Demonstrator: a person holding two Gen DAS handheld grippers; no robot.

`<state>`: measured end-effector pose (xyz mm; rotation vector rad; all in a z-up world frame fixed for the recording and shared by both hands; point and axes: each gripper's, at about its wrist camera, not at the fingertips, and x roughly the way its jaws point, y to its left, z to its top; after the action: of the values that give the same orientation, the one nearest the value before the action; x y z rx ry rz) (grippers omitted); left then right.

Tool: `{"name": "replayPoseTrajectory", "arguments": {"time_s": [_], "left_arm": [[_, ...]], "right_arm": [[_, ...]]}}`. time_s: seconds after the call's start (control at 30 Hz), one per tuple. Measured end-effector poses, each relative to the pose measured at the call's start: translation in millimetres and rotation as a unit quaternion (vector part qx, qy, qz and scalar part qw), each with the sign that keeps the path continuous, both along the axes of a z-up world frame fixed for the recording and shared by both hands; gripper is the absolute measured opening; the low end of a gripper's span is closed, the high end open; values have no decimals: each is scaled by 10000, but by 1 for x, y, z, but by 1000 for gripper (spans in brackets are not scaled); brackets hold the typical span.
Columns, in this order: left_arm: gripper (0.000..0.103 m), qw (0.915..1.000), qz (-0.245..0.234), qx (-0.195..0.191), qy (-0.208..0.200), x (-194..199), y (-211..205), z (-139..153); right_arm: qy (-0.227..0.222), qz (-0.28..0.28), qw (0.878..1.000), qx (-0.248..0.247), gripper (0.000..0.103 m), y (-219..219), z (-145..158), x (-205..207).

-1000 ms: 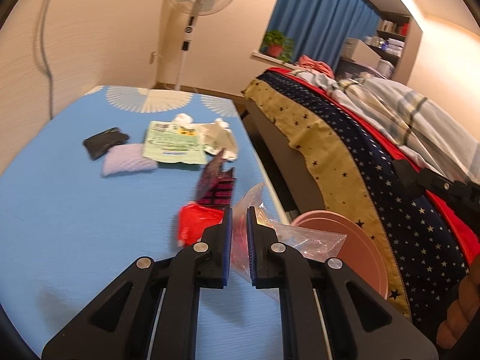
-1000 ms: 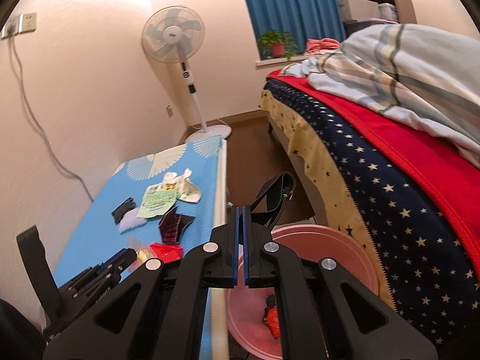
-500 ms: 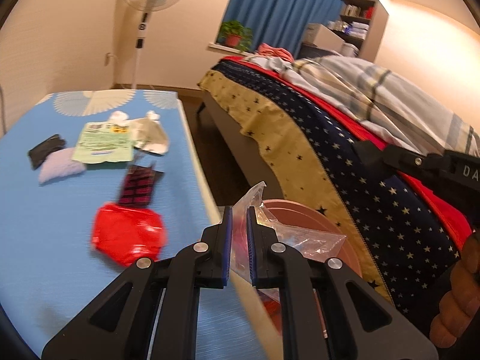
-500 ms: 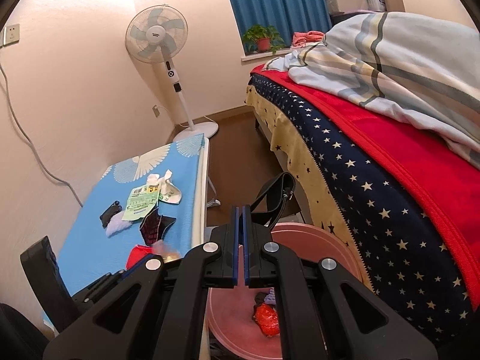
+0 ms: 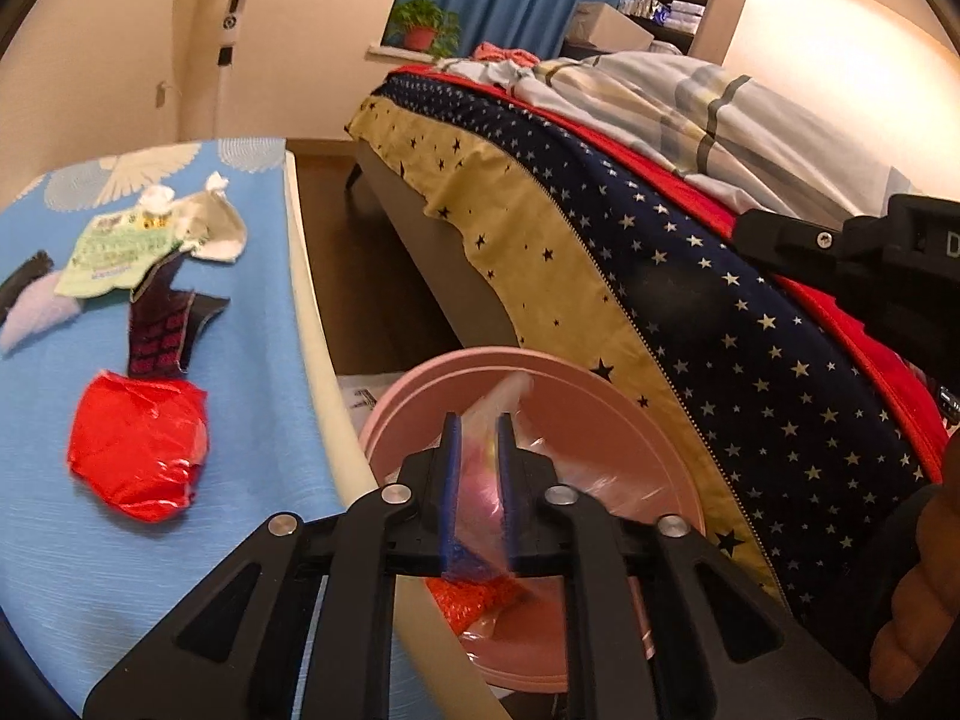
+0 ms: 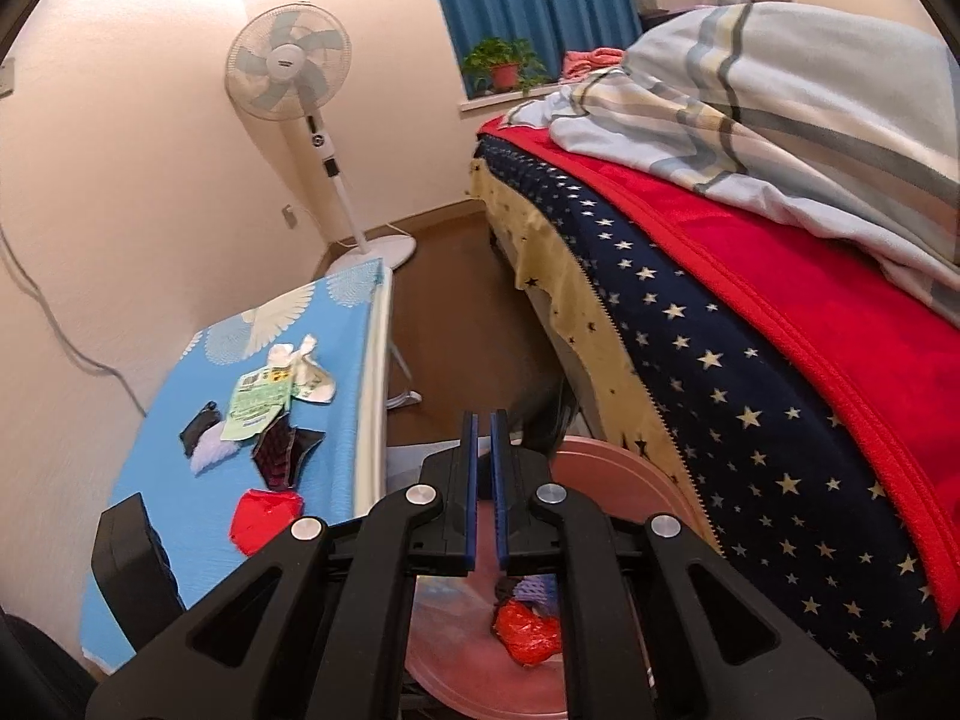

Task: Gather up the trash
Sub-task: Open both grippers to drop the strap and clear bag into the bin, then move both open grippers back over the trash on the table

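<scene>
My left gripper (image 5: 478, 420) is shut on a clear plastic bag (image 5: 501, 414) and holds it over the pink trash bin (image 5: 606, 414) beside the blue table (image 5: 252, 396). Red trash (image 5: 474, 600) lies inside the bin. On the table lie a red crumpled wrapper (image 5: 141, 450), a dark red wrapper (image 5: 162, 324), a green-and-white packet (image 5: 114, 252), white crumpled paper (image 5: 216, 228), a pale pouch (image 5: 36, 312) and a black item (image 5: 21, 282). My right gripper (image 6: 483, 420) is shut and empty above the bin (image 6: 624, 480), which holds red trash (image 6: 528, 630).
A bed with a starry navy and yellow cover (image 5: 690, 312) stands right of the bin. A standing fan (image 6: 288, 72) is at the far wall, with a potted plant (image 6: 501, 63) on the sill. Brown floor (image 6: 444, 276) runs between table and bed.
My left gripper has swung right from over the table to over the pink bin, carrying the clear bag. The right gripper has shifted slightly, staying shut above the bin.
</scene>
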<state>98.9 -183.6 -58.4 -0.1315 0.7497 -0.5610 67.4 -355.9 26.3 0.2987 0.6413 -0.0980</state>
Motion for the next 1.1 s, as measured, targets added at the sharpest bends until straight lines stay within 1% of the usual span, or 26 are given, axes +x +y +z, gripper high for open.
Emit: {"name": "replayPoseTrajectory", "arguments": {"time_s": [0.03, 0.07, 0.1, 0.13, 0.17, 0.47, 0.83, 1.0, 1.1], "left_arm": [[26, 10000, 34, -35, 55, 1, 2, -2], [28, 9999, 72, -60, 85, 2, 4, -3], [28, 9999, 96, -70, 102, 3, 5, -4], [28, 9998, 127, -82, 117, 3, 7, -4], [28, 9998, 146, -88, 116, 3, 9, -4], [28, 9997, 255, -48, -17, 0, 23, 5], [27, 9975, 635, -132, -265, -11, 62, 27], [23, 9946, 959, -238, -327, -15, 90, 42], [21, 9930, 1101, -202, -378, -13, 104, 54]], "right_arm": [[5, -38, 10000, 37, 12, -2, -1, 0], [7, -64, 10000, 48, 13, -3, -1, 0], [6, -92, 9999, 53, 19, -4, -1, 0], [1, -111, 9999, 58, 23, -5, -1, 0], [-4, -124, 9999, 69, 24, -5, -1, -1], [-134, -30, 9999, 85, 24, 2, 2, -4], [-431, 317, 9986, 7, 24, 32, 15, -12], [-539, 627, 9966, 12, 24, 52, 28, -9], [-648, 895, 9939, 13, 23, 67, 45, -4]]}}
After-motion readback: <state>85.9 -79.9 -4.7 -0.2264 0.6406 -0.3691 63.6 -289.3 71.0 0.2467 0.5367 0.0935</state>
